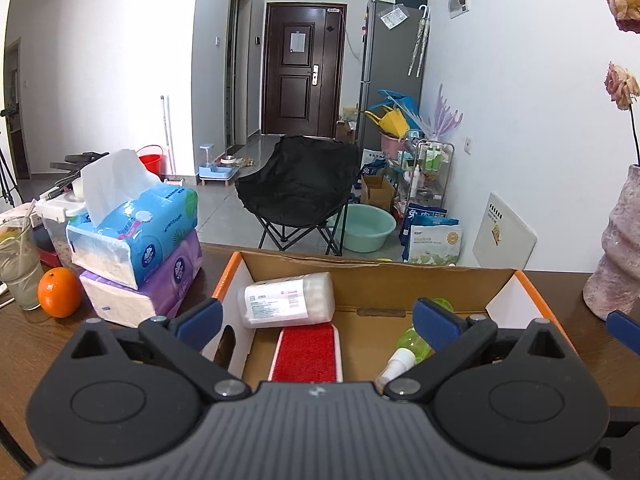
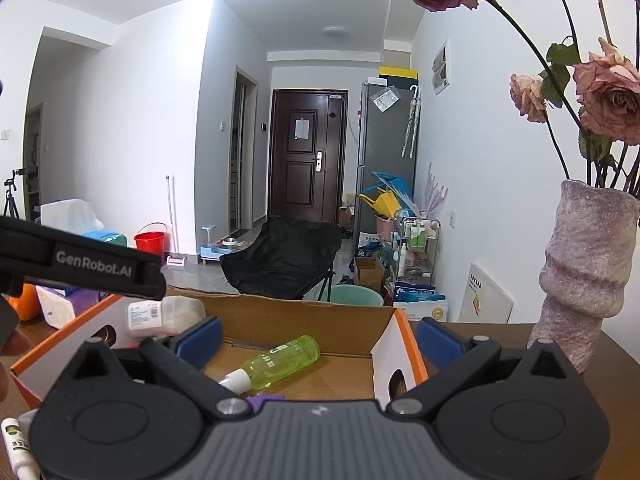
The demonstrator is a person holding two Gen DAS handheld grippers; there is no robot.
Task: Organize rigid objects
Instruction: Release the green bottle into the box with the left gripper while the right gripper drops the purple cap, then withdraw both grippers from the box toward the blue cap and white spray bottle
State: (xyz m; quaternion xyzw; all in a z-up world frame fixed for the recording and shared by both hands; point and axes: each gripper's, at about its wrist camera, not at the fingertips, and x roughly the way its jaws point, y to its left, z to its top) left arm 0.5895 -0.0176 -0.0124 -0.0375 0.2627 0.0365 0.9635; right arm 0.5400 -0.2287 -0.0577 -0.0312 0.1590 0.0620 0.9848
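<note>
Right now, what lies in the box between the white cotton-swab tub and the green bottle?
In the left wrist view, a red-topped brush lies between the tub and the bottle.

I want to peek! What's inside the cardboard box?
Inside the box lie a white pack, a red brush and a green bottle. The near end is hidden behind both grippers, so more may be there; a purple bit peeks out.
</note>
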